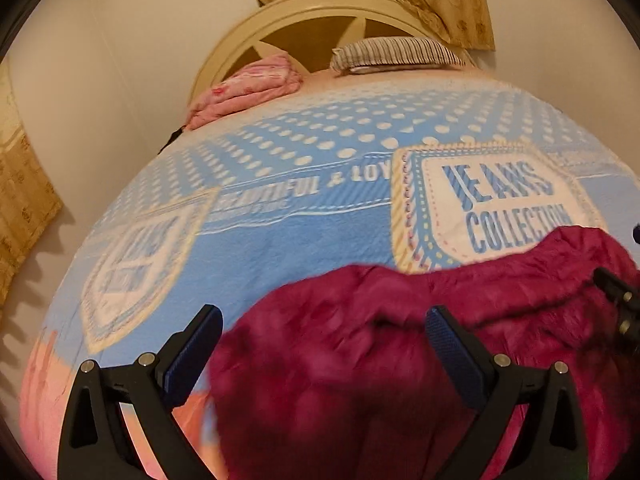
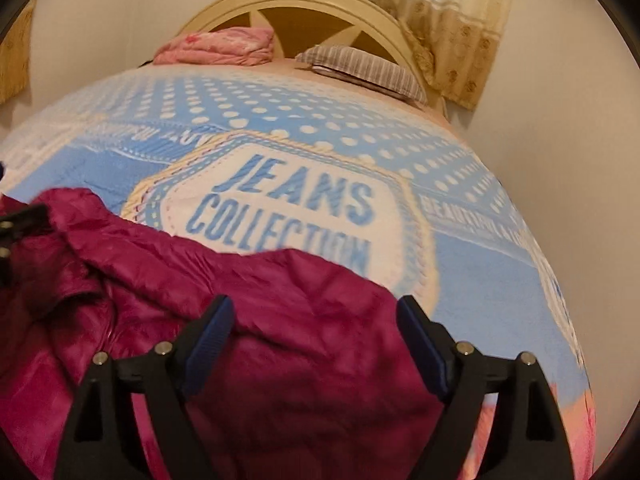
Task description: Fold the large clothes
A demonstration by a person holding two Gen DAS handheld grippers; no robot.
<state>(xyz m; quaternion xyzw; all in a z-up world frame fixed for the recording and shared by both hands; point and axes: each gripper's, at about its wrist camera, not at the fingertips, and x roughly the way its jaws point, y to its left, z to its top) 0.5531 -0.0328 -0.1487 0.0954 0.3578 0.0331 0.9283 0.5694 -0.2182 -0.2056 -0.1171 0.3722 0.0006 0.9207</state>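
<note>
A large magenta fleece garment (image 1: 400,340) lies crumpled on the near part of the bed; it also shows in the right wrist view (image 2: 280,320). My left gripper (image 1: 324,332) is open and empty, hovering over the garment's left edge. My right gripper (image 2: 316,320) is open and empty, over the garment's right part. Part of the right gripper (image 1: 620,304) shows at the right edge of the left wrist view, and part of the left gripper (image 2: 20,224) at the left edge of the right wrist view.
The bed has a blue dotted cover (image 1: 280,216) printed "JEANS COLLECTION" (image 2: 292,216). At the head lie a folded pink blanket (image 1: 248,88) and a striped pillow (image 1: 396,54), against an arched cream headboard (image 1: 320,12). Curtains (image 2: 440,12) hang behind.
</note>
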